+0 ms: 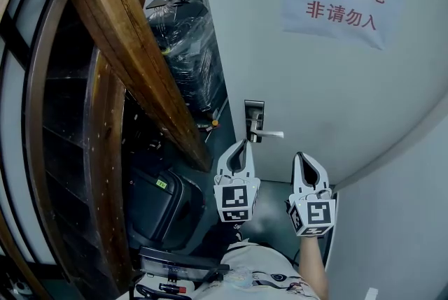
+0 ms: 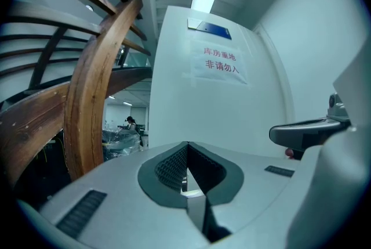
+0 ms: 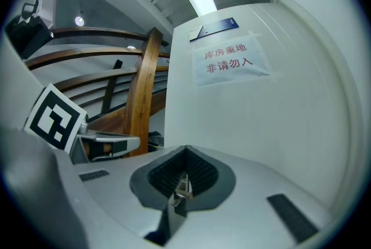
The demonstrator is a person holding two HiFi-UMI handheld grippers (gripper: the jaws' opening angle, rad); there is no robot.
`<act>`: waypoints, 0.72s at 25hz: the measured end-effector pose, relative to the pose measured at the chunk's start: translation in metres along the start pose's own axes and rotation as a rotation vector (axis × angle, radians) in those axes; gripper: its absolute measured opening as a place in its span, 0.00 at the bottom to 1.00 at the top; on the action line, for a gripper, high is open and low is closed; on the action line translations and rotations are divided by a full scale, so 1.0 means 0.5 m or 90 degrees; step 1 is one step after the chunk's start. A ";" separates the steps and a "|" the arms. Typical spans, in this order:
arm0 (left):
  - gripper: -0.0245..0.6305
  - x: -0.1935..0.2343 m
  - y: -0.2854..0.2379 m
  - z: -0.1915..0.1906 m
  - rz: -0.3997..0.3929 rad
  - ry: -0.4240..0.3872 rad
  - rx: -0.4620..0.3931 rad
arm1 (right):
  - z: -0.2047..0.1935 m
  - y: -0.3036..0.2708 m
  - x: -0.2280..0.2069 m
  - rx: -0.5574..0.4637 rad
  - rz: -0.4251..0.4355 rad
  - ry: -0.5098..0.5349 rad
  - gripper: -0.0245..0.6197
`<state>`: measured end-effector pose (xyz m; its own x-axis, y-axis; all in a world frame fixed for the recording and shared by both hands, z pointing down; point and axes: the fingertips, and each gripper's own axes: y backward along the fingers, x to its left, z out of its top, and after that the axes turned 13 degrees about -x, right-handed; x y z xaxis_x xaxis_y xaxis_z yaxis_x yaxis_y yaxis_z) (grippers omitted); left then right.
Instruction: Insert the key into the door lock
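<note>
Key [image 3: 183, 188] clamped in right gripper [image 1: 302, 156], pointing at door [image 1: 315, 96]. Lock [image 1: 254, 113] farther off, to the left. Left gripper [image 1: 243, 143] closed tight, empty, nearer the lock.

Small silver metal key [image 3: 182, 188]: pinched between the closed jaws of the right gripper [image 3: 185, 152], seated low in the dark ribbed pads. Only a short stub shows, roughly upright.

Dark rectangular metal door lock plate [image 1: 254, 120]: mounted upright on the white door [image 1: 329, 96], near its left edge. Its silver lever handle [image 1: 271, 133] lies horizontal and points right. In the head view the key-bearing gripper sits below and right of the lock, not touching it.
</note>
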<state>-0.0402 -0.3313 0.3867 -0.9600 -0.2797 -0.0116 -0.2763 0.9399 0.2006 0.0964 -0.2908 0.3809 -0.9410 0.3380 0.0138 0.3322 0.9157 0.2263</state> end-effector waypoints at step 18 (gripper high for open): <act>0.04 -0.005 0.014 0.013 -0.009 -0.002 -0.006 | 0.013 0.015 0.010 -0.007 -0.004 0.015 0.05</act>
<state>-0.0398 -0.3228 0.3817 -0.9563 -0.2918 -0.0176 -0.2889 0.9341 0.2099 0.0945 -0.2809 0.3762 -0.9446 0.3264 0.0346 0.3250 0.9156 0.2365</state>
